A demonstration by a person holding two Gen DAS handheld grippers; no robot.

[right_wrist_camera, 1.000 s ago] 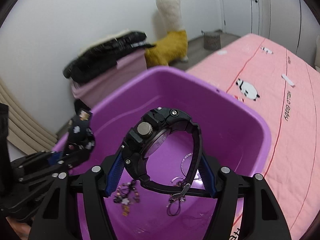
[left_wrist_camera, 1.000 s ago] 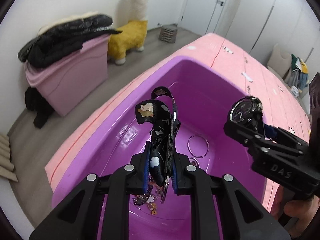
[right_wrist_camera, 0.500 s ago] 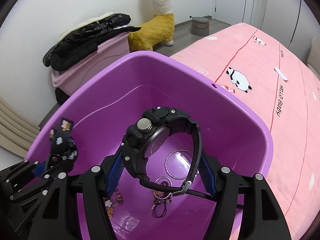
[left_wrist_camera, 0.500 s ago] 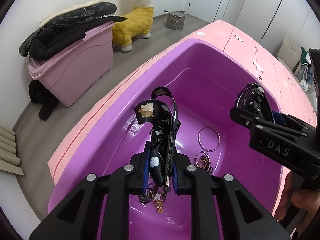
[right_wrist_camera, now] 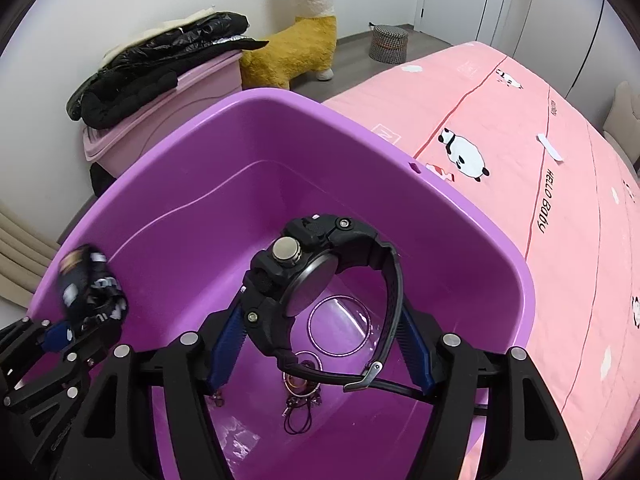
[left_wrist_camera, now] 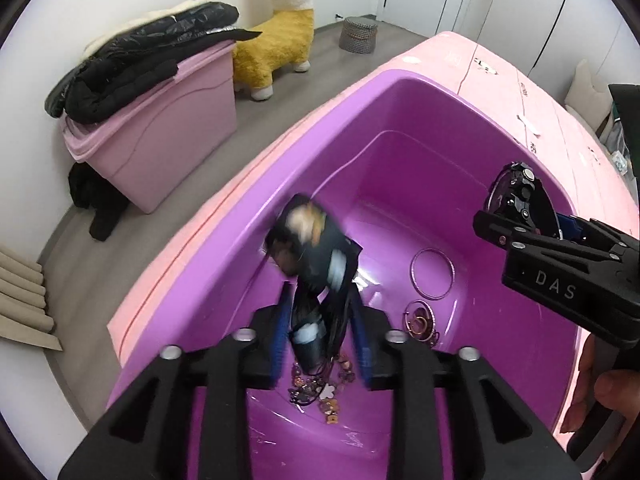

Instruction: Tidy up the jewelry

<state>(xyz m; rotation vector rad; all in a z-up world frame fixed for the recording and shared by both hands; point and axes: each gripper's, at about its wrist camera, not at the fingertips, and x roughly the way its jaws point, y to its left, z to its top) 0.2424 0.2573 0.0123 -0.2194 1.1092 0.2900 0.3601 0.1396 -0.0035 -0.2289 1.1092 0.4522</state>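
A purple plastic tub (left_wrist_camera: 400,80) stands on the pink bed. Above its near left side my left gripper (left_wrist_camera: 320,320) has its jaws opening, and a black patterned lanyard (left_wrist_camera: 312,248), blurred, hangs loose between the blue pads. My right gripper (right_wrist_camera: 322,344) is shut on a chunky black watch (right_wrist_camera: 304,272) over the tub's right half; the watch (left_wrist_camera: 516,196) also shows in the left wrist view. On the tub floor lie a thin bangle (left_wrist_camera: 433,275), coppery hoops (left_wrist_camera: 420,322) and a charm bracelet (left_wrist_camera: 320,388).
The pink bedcover (right_wrist_camera: 540,160) stretches away to the right of the tub. On the floor to the left stand a pink storage box (left_wrist_camera: 160,140) with a black jacket (left_wrist_camera: 140,60) on top, a yellow plush animal (left_wrist_camera: 280,48) and a small woven basket (left_wrist_camera: 358,34).
The left jaws have spread and the lanyard, earlier pinched upright, now tips and blurs between them. The right gripper with the watch has shifted a little further over the tub.
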